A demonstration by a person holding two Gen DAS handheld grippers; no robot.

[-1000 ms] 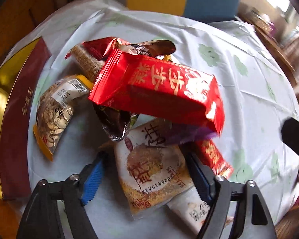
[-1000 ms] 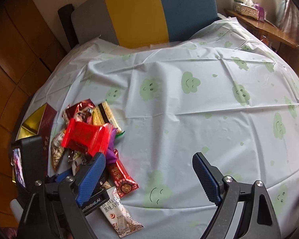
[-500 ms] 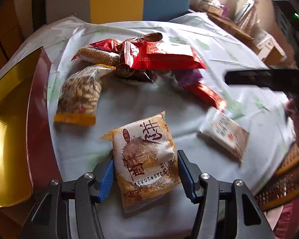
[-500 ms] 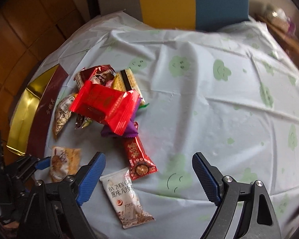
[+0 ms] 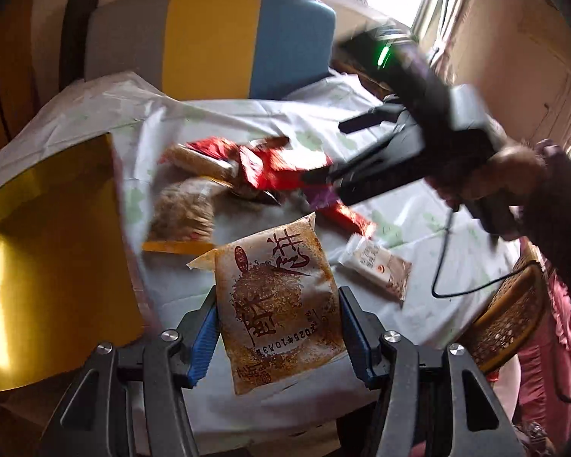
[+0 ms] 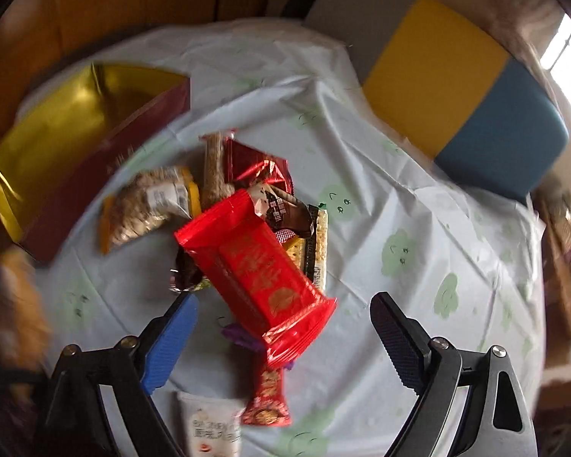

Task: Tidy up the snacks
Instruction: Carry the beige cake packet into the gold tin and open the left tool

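Note:
My left gripper [image 5: 278, 301] is shut on an orange-brown snack packet [image 5: 278, 297], held off the table by its two side edges. Beyond it, the snack pile lies on the tablecloth, topped by a big red packet [image 5: 281, 167]. In the right wrist view my right gripper [image 6: 283, 304] hovers over that red packet [image 6: 255, 266]. Its jaws are opening and the pads stand clear of the wrapper on both sides. A peanut bag [image 6: 148, 205], a dark red packet [image 6: 255, 163] and a cracker packet [image 6: 316, 243] lie around it. A small red bar [image 6: 266, 400] and a white packet [image 6: 213, 430] lie nearer.
A gold-lined box with maroon sides [image 6: 76, 122] stands open at the table's left, seen as a gold box [image 5: 49, 228] beside my left gripper. A grey, yellow and blue chair back [image 6: 456, 87] stands behind the table. A hand [image 5: 514, 175] holds the right gripper.
My left gripper shut on the orange-brown packet and lifted it back from the pile. My right gripper rolled and swung left over the pile, above the red packet.

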